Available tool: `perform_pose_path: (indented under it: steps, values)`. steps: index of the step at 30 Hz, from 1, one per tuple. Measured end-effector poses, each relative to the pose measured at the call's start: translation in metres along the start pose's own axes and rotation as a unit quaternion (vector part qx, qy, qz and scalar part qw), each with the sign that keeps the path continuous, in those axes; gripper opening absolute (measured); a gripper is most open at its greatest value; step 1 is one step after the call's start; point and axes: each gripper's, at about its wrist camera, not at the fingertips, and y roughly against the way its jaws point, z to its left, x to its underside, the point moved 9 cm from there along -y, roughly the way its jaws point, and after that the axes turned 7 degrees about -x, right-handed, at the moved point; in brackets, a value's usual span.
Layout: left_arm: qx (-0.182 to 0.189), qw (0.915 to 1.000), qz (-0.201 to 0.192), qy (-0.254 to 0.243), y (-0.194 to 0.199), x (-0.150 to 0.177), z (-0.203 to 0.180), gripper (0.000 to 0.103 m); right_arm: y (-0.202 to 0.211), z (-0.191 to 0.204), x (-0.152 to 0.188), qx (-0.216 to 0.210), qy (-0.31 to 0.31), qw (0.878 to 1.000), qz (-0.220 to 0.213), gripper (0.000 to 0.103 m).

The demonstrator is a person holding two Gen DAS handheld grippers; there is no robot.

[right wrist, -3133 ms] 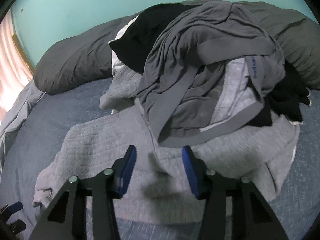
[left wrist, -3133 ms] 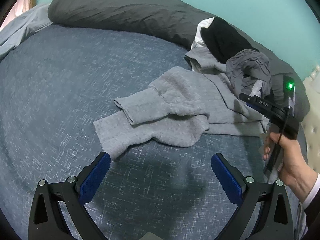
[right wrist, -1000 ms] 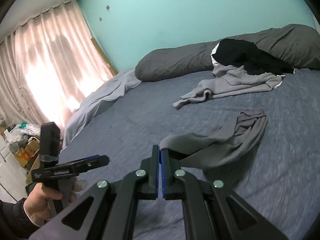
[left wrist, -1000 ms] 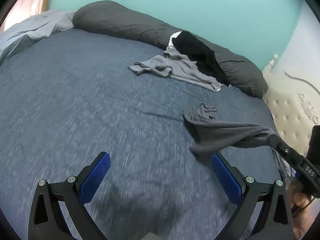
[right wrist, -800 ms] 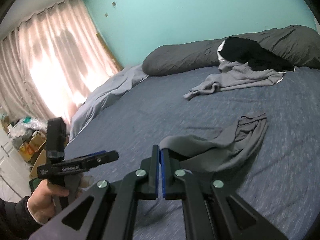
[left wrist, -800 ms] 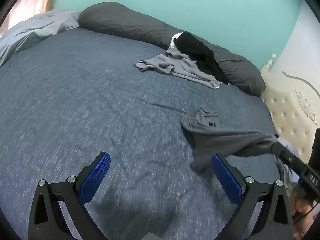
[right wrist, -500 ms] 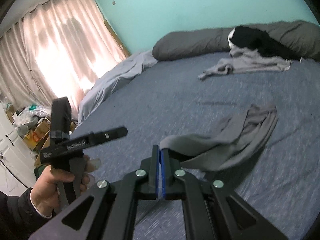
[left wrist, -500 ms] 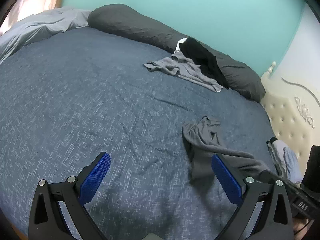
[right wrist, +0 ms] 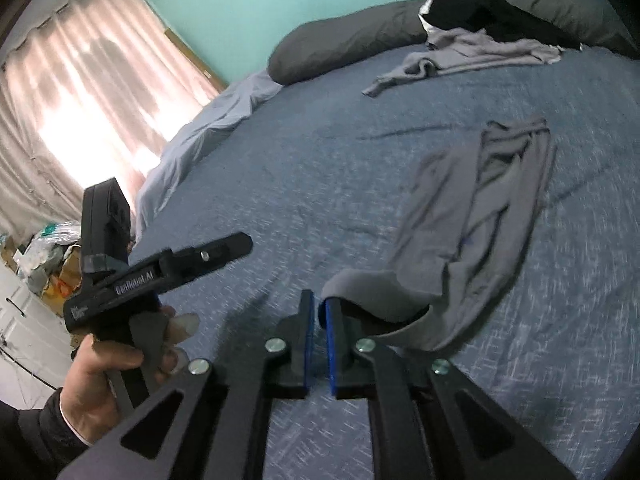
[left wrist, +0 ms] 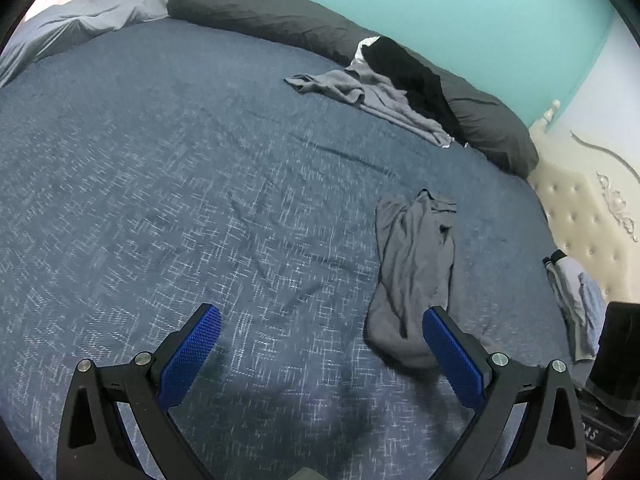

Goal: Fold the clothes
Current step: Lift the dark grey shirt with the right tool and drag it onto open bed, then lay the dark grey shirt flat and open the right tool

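A dark grey garment [left wrist: 416,264] lies bunched lengthwise on the blue bedspread [left wrist: 180,160]. In the right wrist view its near edge [right wrist: 360,280] drapes over the tip of one finger of my right gripper [right wrist: 318,308]. The jaws stand a narrow gap apart, with no cloth between the pads. My left gripper [left wrist: 320,340] is wide open just above the bed, its right finger beside the garment's near end. A hand [right wrist: 112,368] holds that left gripper [right wrist: 180,264], left of the garment.
A pile of light grey and black clothes [left wrist: 372,88] rests against a long dark pillow [left wrist: 260,12] at the far side. A pale blue duvet [left wrist: 80,20] lies far left. A cream tufted headboard [left wrist: 580,208] and folded items [left wrist: 576,292] are at the right.
My right gripper dragged the grey garment from the pile to the near part of the bed, laid it down, and its jaws have just parted. My left gripper stayed open.
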Motion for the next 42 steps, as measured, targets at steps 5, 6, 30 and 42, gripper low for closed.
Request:
perform_pose_path:
  steps: [5, 6, 30, 42]
  values:
    - [-0.007, 0.9999, 0.009, -0.007, -0.018, 0.004, -0.009, 0.103, 0.013, -0.021, 0.012, -0.023, -0.052, 0.998, -0.003, 0.043]
    - [-0.007, 0.9999, 0.010, -0.009, -0.020, 0.005, -0.010, 0.103, 0.016, -0.025, 0.014, -0.032, -0.065, 0.997, -0.004, 0.043]
    - [0.031, 0.9946, 0.059, -0.080, -0.056, 0.032, -0.078, 0.103, 0.050, -0.151, -0.041, 0.057, -0.179, 0.979, -0.081, 0.044]
    - [0.006, 0.9866, 0.084, -0.139, -0.079, 0.048, -0.100, 0.103, 0.050, -0.174, -0.041, 0.050, -0.211, 0.972, -0.091, 0.044]
